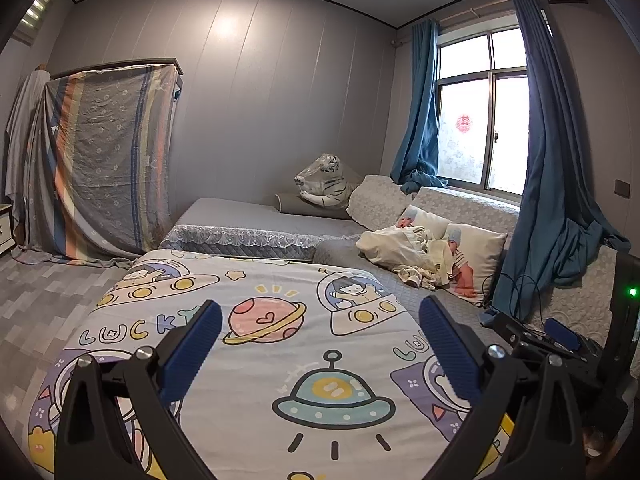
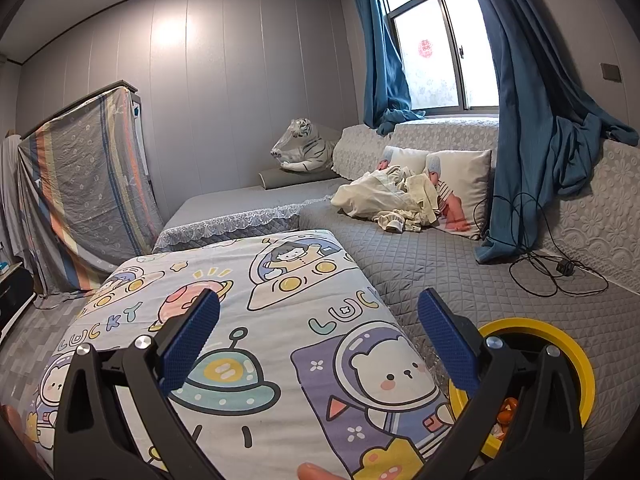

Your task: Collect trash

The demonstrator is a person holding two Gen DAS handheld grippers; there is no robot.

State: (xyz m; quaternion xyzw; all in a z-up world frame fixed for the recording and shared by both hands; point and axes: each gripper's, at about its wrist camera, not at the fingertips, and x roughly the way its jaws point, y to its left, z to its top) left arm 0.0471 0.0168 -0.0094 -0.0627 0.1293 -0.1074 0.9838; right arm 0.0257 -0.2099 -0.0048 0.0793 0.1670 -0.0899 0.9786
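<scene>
My left gripper [image 1: 320,336] is open and empty above a cartoon-print quilt [image 1: 256,360] on the bed. My right gripper [image 2: 320,332] is open and empty over the same quilt [image 2: 280,320]. A yellow-rimmed bin [image 2: 560,340] sits on the grey bed cover at the lower right of the right wrist view, partly behind the right finger. Some orange and white bits [image 2: 506,412] lie inside it. No loose trash shows on the quilt.
A grey quilted bed cover [image 2: 460,264] carries a black cable and charger [image 2: 560,270], a heap of pale clothes [image 2: 384,196] and printed pillows [image 2: 460,184]. A plush tiger [image 1: 324,184] sits at the back. A sheet-draped wardrobe [image 1: 104,160] stands left. Blue curtains [image 1: 552,160] hang by the window.
</scene>
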